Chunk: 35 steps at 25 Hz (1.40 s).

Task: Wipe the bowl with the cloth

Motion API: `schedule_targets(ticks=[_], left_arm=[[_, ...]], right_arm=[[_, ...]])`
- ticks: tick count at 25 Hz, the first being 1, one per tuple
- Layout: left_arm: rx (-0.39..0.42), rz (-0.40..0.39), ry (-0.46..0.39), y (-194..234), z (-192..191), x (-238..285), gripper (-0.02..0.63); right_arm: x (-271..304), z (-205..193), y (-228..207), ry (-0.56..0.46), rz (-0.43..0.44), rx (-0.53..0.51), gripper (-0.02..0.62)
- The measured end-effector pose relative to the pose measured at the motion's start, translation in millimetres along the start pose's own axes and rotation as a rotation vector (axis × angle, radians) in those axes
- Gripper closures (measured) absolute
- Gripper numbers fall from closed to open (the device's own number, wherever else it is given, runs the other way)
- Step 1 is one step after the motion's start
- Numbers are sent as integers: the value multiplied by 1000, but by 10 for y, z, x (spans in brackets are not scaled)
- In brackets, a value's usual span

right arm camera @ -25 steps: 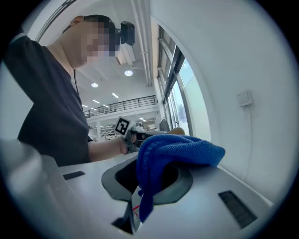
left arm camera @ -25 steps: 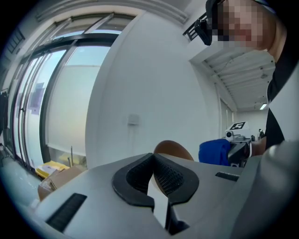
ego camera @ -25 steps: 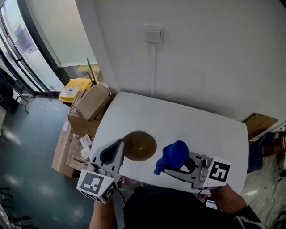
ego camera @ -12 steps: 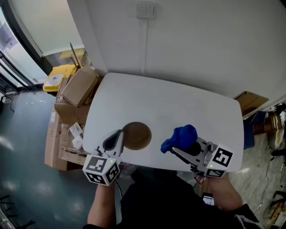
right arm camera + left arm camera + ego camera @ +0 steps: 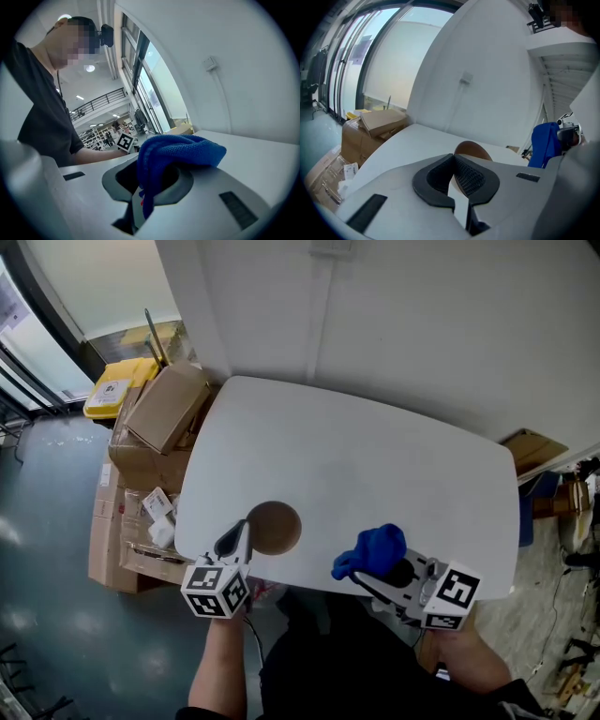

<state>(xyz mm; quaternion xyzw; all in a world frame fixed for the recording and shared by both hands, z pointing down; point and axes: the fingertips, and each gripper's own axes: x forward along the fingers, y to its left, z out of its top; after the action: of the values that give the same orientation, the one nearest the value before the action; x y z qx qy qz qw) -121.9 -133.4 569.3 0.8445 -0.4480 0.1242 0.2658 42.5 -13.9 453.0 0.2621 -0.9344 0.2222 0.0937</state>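
Both grippers now sit lower over the white table [image 5: 375, 465] than a second ago. Our left gripper [image 5: 243, 538] clamps the rim of the brown bowl [image 5: 274, 527] at lower left, by the table's near edge; we cannot see inside it. Our right gripper [image 5: 358, 577] pinches the blue cloth [image 5: 373, 547], lower right.

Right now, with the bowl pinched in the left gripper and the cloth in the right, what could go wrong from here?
1. The left gripper holds the bowl only by a pinch on its rim, so wiping pressure could twist it loose.
2. The bowl is close to the near edge of the table; a slip might send it to the floor.
3. The cloth is bunched over the right gripper and gripped by one fold, so it may pull free.
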Motion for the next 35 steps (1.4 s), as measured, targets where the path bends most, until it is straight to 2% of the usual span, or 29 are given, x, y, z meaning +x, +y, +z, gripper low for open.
schedule_targets(ticks=[4,14,19,24,33,34,35], left_arm=[[-35,26,12,264,-222,137,592],[-59,76,69,467,-623,366,591],[-72,98,77,533,-656,436,591],[-39,96,92,580,-691,529,591],[-45,125,96,689,-776,557,591],[-40,124,92,682,-761,553,587],[-39,119,88,671,-743,551,555]], right_arm=[[167,-136,-33,39,3,18,552],[403,-242,-134,82,17,32,552],[427,-228,-108,88,19,28,552],[454,-239,-101,100,6,27,552],[410,-201,-110,101,-30,15,552],[396,-204,-108,102,-33,15,552],[385,-203,-108,103,-35,15,552]])
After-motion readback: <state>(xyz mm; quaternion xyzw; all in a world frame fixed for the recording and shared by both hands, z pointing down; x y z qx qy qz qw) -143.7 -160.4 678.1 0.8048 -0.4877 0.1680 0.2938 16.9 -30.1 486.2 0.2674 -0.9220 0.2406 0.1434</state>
